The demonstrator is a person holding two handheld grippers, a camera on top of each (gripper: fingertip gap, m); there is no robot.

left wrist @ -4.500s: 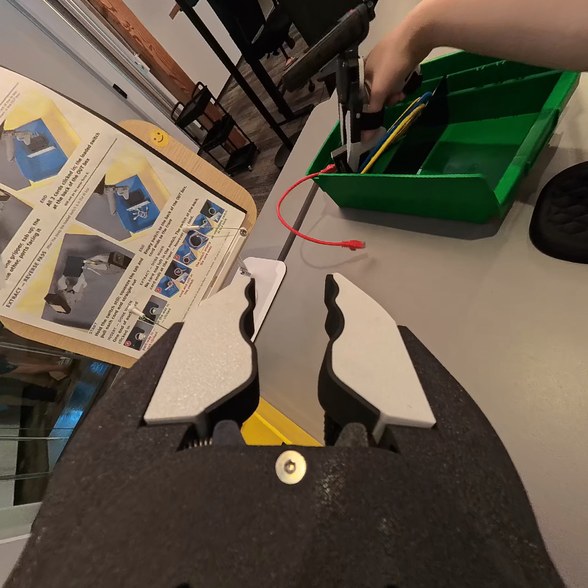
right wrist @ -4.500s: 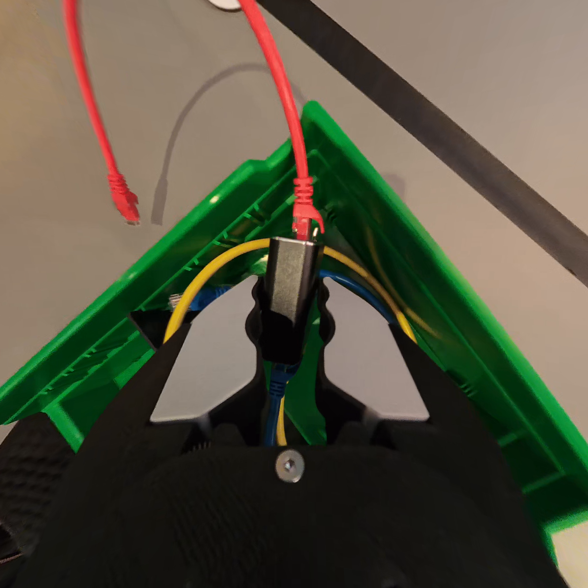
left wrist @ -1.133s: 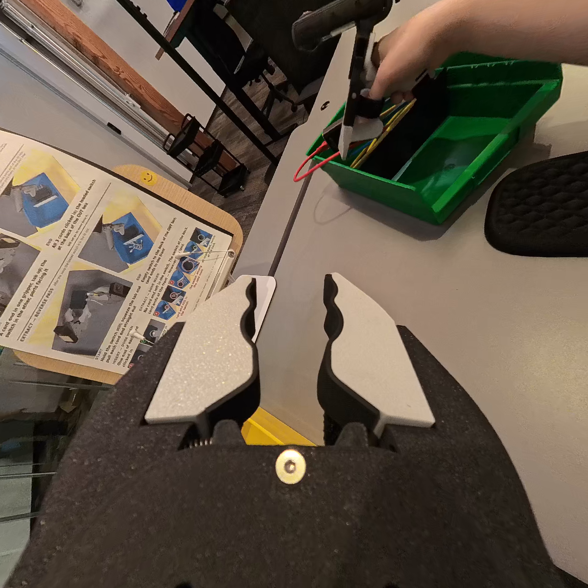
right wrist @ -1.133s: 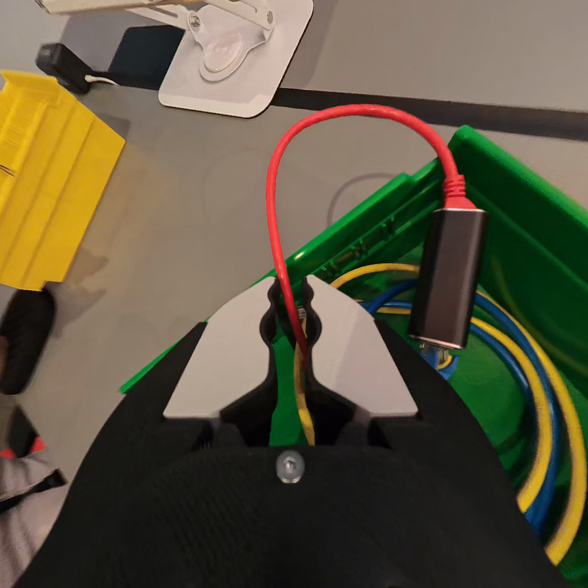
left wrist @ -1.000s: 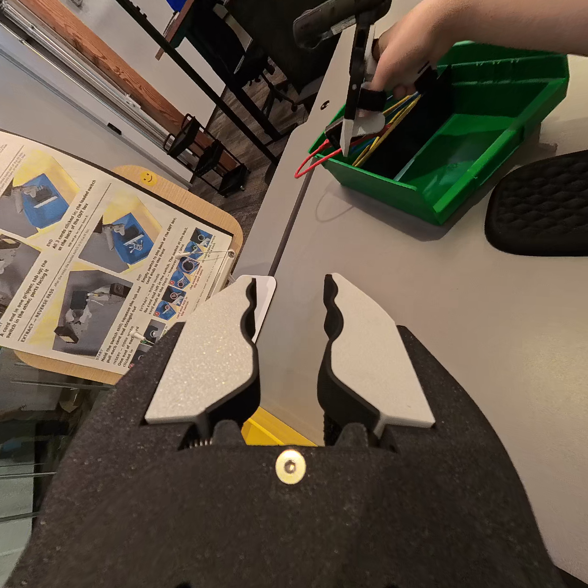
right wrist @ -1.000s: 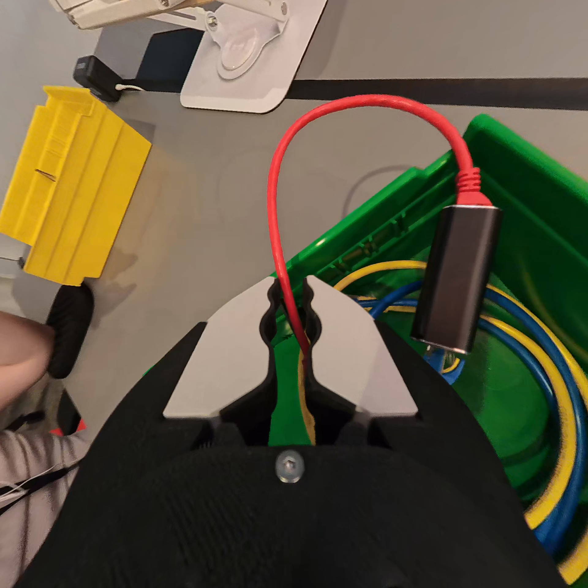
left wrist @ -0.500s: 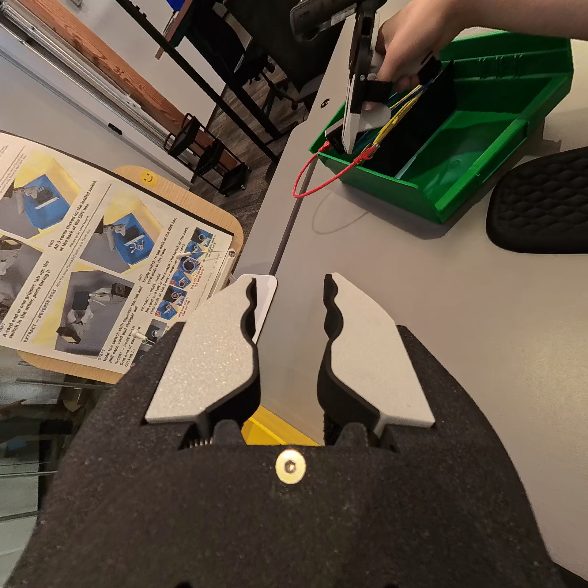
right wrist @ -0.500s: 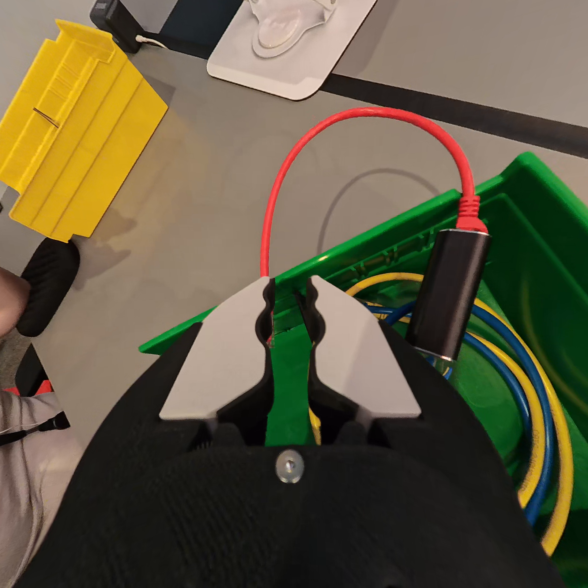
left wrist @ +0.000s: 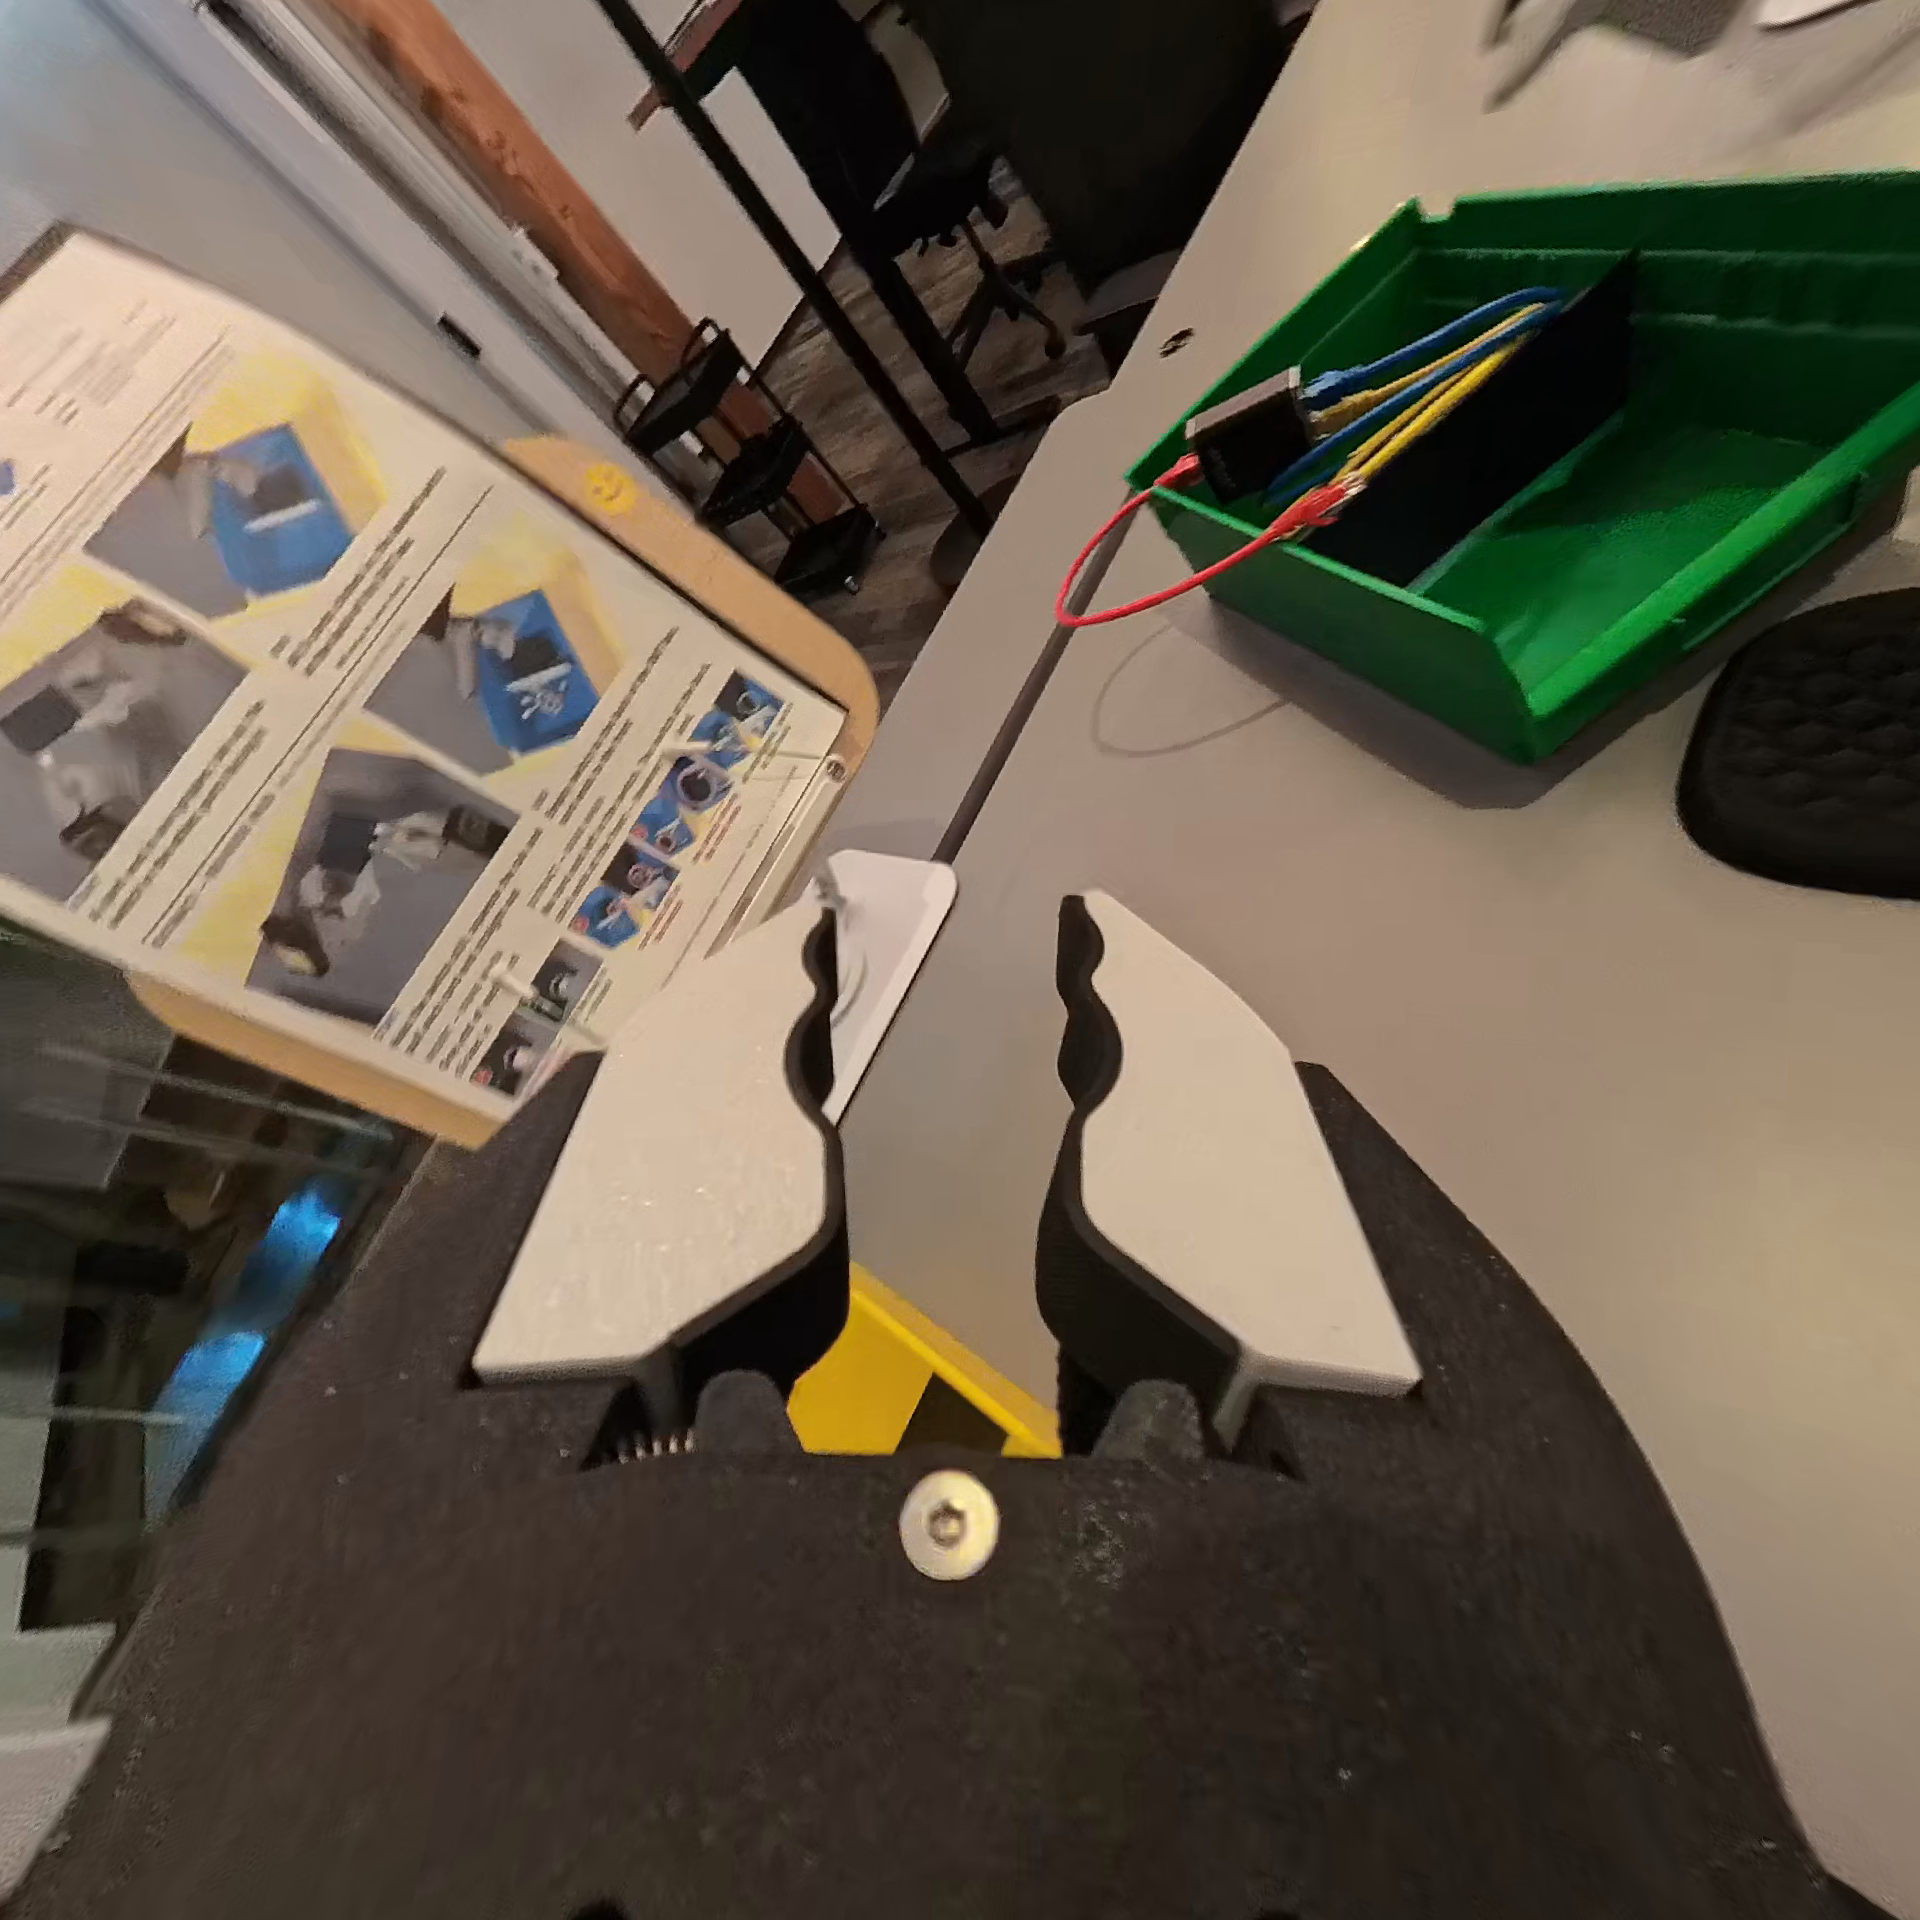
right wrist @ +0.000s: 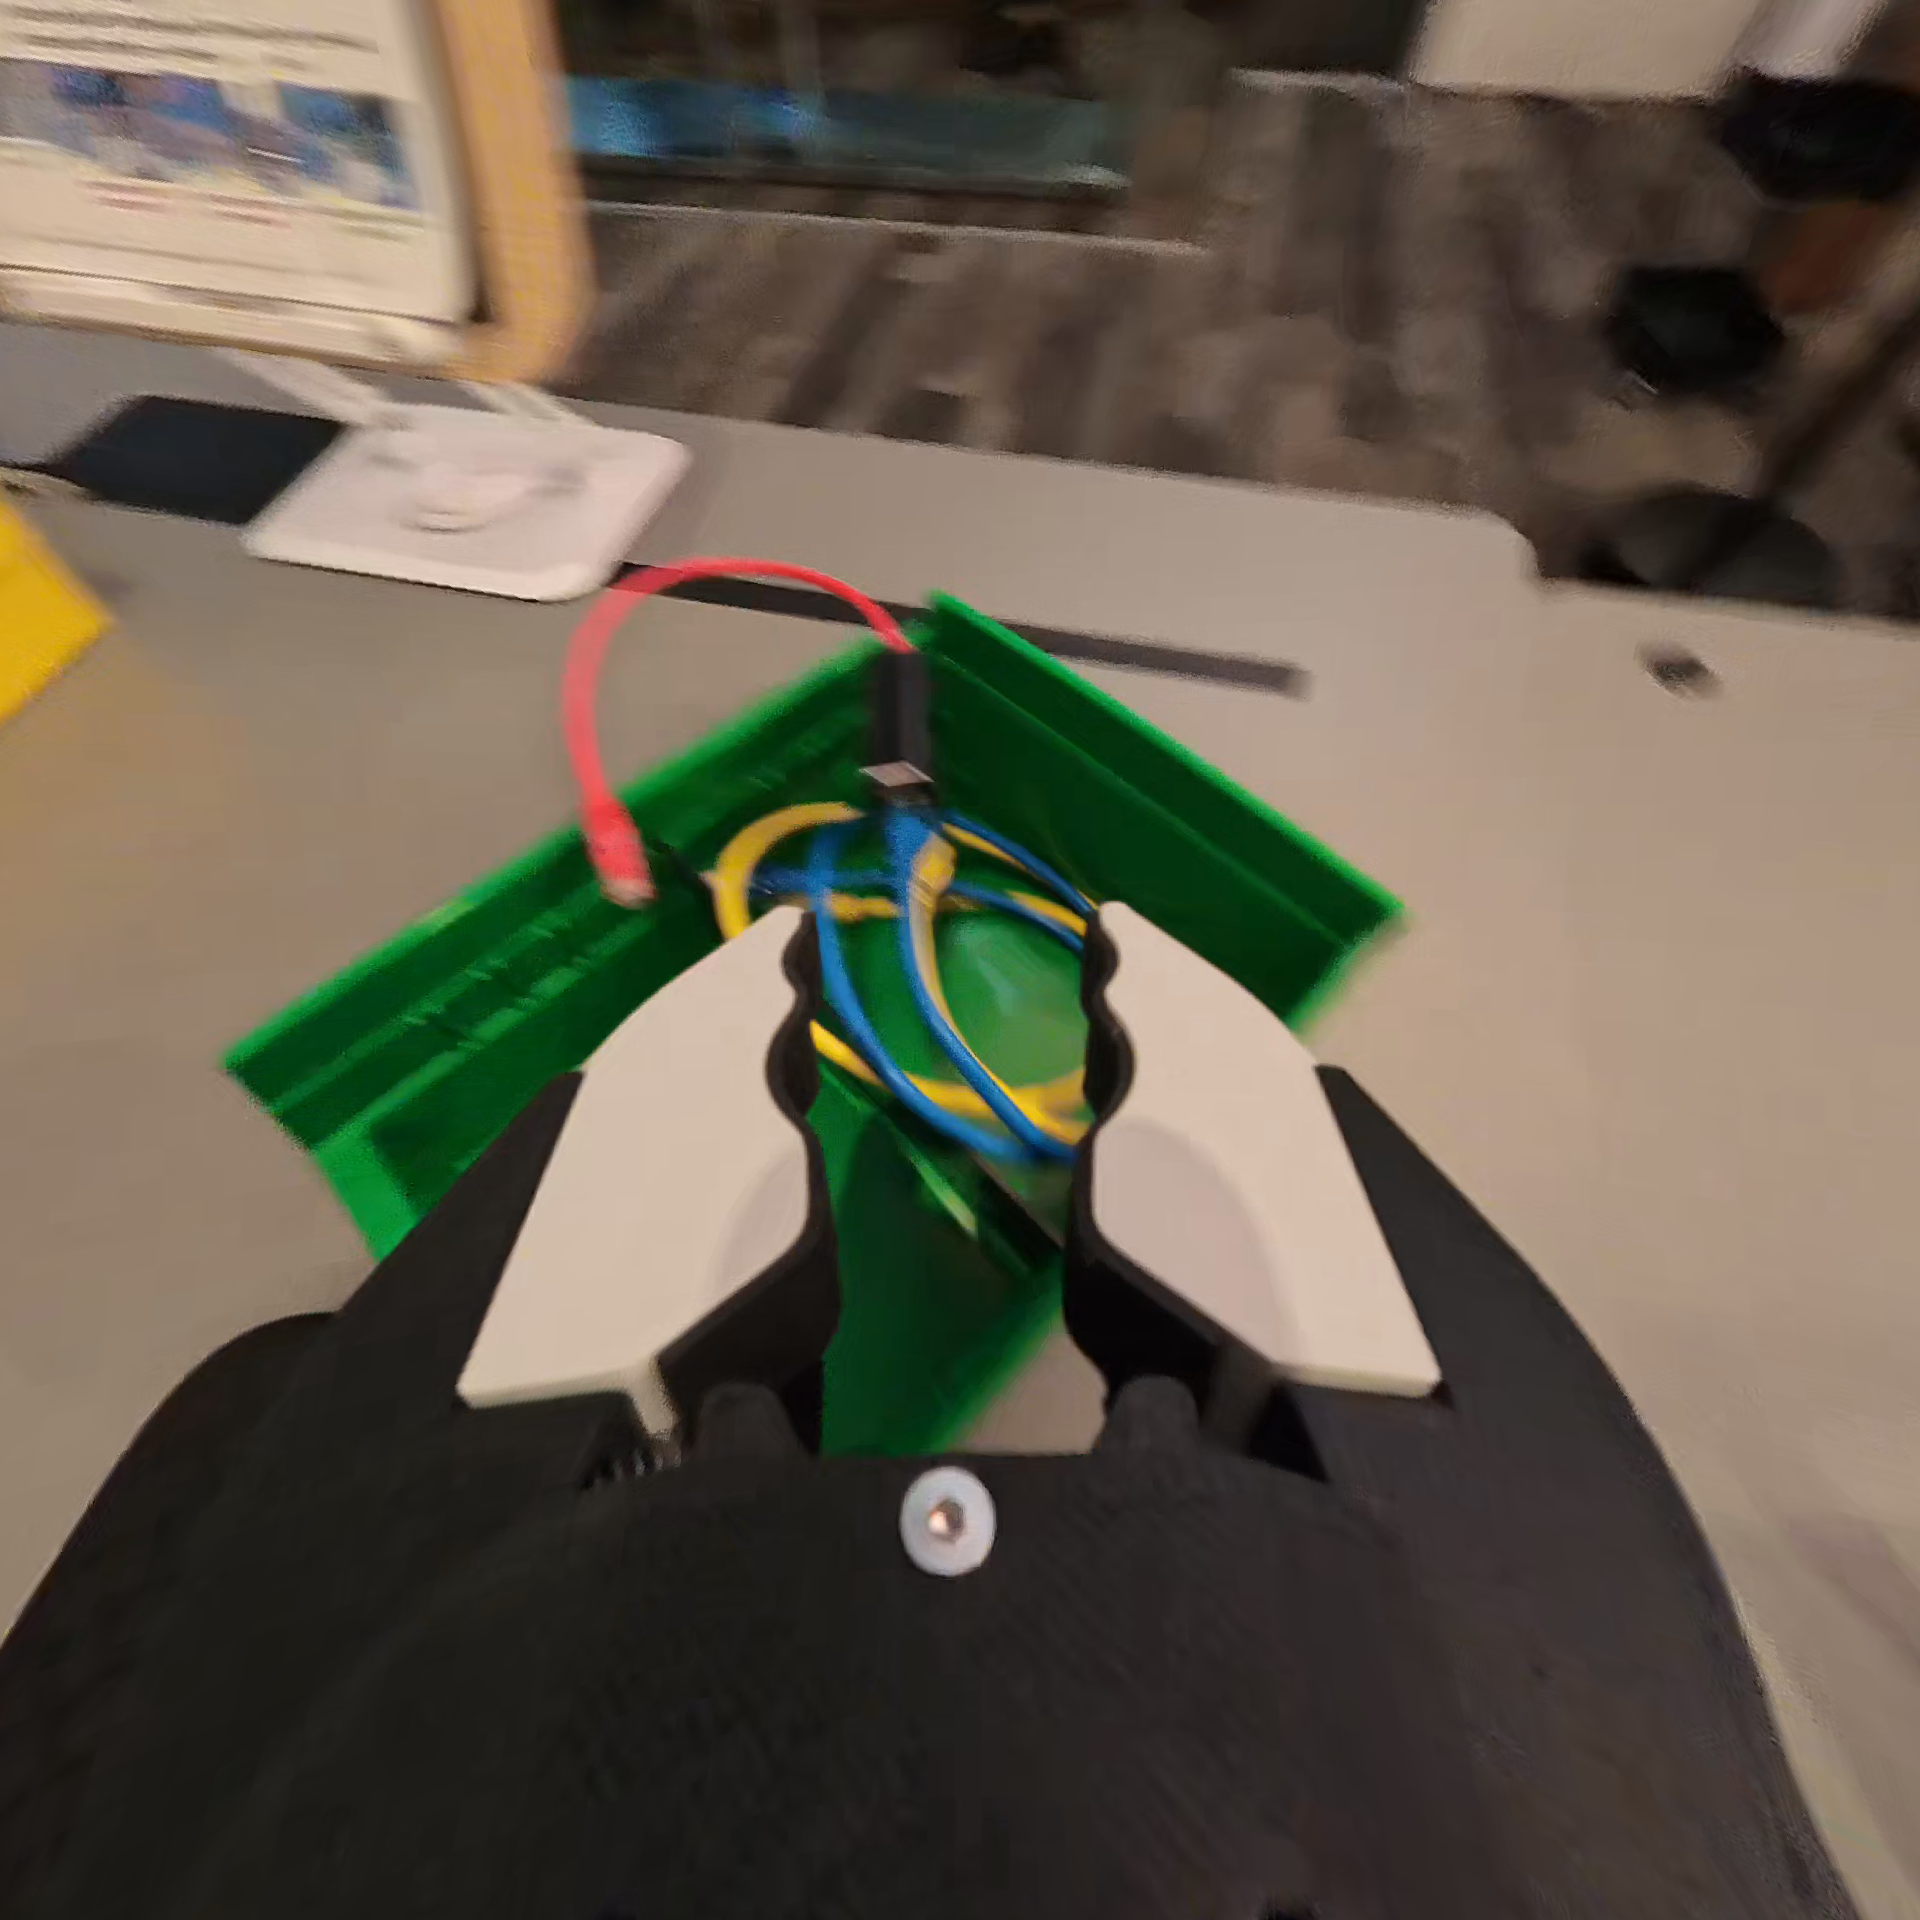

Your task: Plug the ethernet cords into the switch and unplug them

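Observation:
The black switch [left wrist: 1247, 442] leans in the near corner of the green bin [left wrist: 1351, 634]. A red cord [left wrist: 1101, 582] is plugged into its outer end and loops out over the table, and its free plug rests on the bin's wall. Blue and yellow cords [left wrist: 1434, 384] run from the switch's other end. My left gripper [left wrist: 945, 920] is open and empty, low over the table, far from the bin. My right gripper [right wrist: 951, 925] is open and empty, held back above the bin [right wrist: 1143, 790], apart from the switch [right wrist: 899, 707], the red cord [right wrist: 592, 707] and the blue and yellow cords [right wrist: 935, 1039].
An instruction board [left wrist: 364, 675] stands at the left on a white base [left wrist: 899, 935]. A yellow bin [left wrist: 904, 1382] lies under my left gripper and also shows in the right wrist view [right wrist: 31, 634]. A black pad [left wrist: 1808, 748] lies right of the green bin. The grippers' ends are close to 45 cm from one another.
My right gripper has let go of the red cord, opened wide and drawn back from the bin. It and the hand have left the left wrist view. The red plug now rests on the bin wall.

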